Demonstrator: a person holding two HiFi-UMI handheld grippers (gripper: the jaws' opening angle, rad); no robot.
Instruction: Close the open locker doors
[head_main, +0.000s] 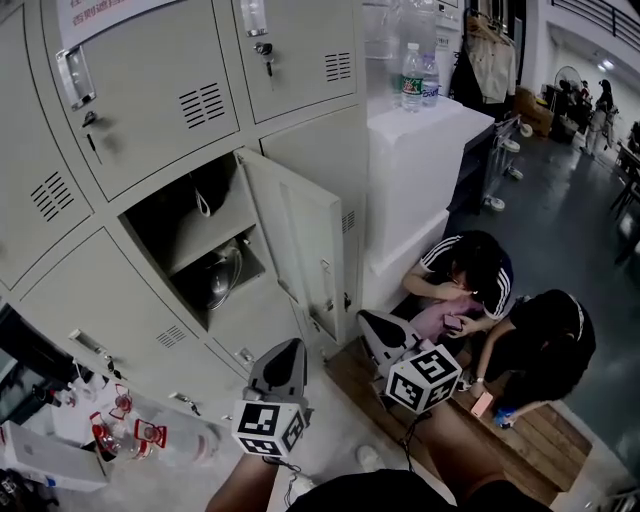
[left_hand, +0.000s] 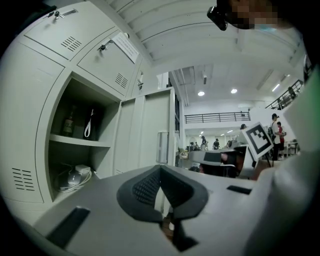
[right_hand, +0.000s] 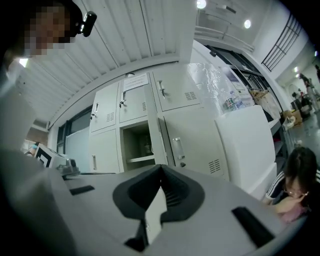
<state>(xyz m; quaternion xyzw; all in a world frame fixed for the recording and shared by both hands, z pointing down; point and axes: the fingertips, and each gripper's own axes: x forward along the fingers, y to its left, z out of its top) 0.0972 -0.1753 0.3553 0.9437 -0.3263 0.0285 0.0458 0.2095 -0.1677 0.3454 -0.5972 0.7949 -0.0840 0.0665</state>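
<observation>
You face the lockers (head_main: 140, 120), and every door in view is shut but one. That open door (head_main: 300, 235) swings out to the right of its compartment (head_main: 185, 235), which has a shelf (left_hand: 80, 141) across the middle. Your left gripper (head_main: 292, 350) and right gripper (head_main: 368, 322) hang low before it, clear of the door. Both have their jaws pressed together with nothing between them.

Grey metal locker bank (head_main: 130, 130) along left side. White box-shaped unit (head_main: 420, 170) just beside it, two water bottles (head_main: 415, 75) on top. Dark glossy floor (head_main: 560, 230) at right; wooden platform (head_main: 545, 445) near locker foot. White ribbed ceiling (left_hand: 165, 30), round ceiling lights (left_hand: 201, 93) lit, balcony railing (left_hand: 215, 117) far behind.
</observation>
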